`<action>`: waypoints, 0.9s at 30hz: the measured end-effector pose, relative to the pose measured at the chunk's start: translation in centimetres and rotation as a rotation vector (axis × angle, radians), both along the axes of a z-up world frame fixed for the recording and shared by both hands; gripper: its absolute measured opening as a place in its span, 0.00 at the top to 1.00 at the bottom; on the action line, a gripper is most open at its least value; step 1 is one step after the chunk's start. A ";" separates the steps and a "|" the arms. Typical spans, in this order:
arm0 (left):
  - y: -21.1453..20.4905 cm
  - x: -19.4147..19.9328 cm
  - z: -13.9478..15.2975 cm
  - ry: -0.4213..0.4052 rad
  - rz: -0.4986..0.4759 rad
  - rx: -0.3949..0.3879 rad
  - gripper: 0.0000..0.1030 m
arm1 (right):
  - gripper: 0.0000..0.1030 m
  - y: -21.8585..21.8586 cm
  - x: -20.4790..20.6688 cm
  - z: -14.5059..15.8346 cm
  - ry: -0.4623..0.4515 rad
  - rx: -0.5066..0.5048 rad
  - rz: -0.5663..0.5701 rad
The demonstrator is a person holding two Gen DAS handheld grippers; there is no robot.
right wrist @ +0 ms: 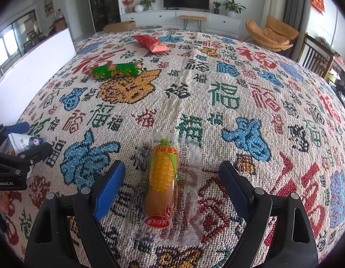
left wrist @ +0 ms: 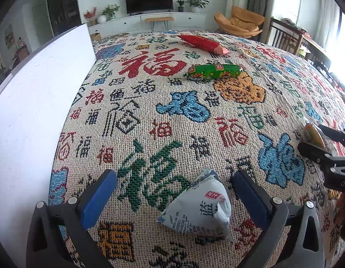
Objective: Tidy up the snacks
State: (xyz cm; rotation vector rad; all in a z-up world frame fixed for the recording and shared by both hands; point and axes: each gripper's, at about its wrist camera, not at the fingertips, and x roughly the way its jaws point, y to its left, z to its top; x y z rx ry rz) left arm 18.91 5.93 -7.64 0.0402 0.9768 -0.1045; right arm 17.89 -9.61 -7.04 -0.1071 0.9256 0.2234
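My left gripper [left wrist: 173, 182] is open, its blue pads on either side of a white and blue triangular snack packet [left wrist: 200, 207] lying on the patterned cloth. My right gripper [right wrist: 172, 174] is open around a corn sausage in a clear wrapper [right wrist: 163, 178], not touching it. A green sausage [left wrist: 213, 71] [right wrist: 116, 70] lies farther back, and a red snack bag [left wrist: 202, 43] [right wrist: 151, 42] lies beyond it. The right gripper shows at the right edge of the left wrist view [left wrist: 322, 143]. The left gripper shows at the left edge of the right wrist view [right wrist: 22, 140].
A white box wall [left wrist: 38, 102] [right wrist: 36, 62] stands along the left side of the table. The woven cloth [left wrist: 150, 111] covers the whole table. A TV cabinet, plants, an orange chair and wooden chairs stand beyond the far edge.
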 end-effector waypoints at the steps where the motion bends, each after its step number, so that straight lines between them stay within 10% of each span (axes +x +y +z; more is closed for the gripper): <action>1: 0.2 0.3 0.1 0.036 -0.027 -0.006 0.00 | 0.14 0.0 -0.1 0.1 0.002 0.003 0.003; 7: 3.5 0.4 1.6 0.198 -0.021 -0.203 0.00 | 0.14 -1.3 2.1 1.1 0.198 0.090 0.041; 15: -0.6 -1.1 1.0 0.156 -0.048 0.021 0.15 | 0.15 -5.0 6.0 1.2 0.555 0.347 -0.119; 20: -0.4 -1.6 2.0 0.085 -0.002 -0.026 0.67 | 0.19 -1.1 4.6 1.3 0.541 0.152 -0.013; 23: 1.5 -2.0 2.7 0.073 0.026 -0.153 0.68 | 0.59 0.4 3.2 1.4 0.456 -0.047 0.011; 27: 3.5 -4.0 5.1 0.021 0.053 -0.330 0.68 | 0.79 -1.3 2.7 3.8 0.428 0.063 -0.010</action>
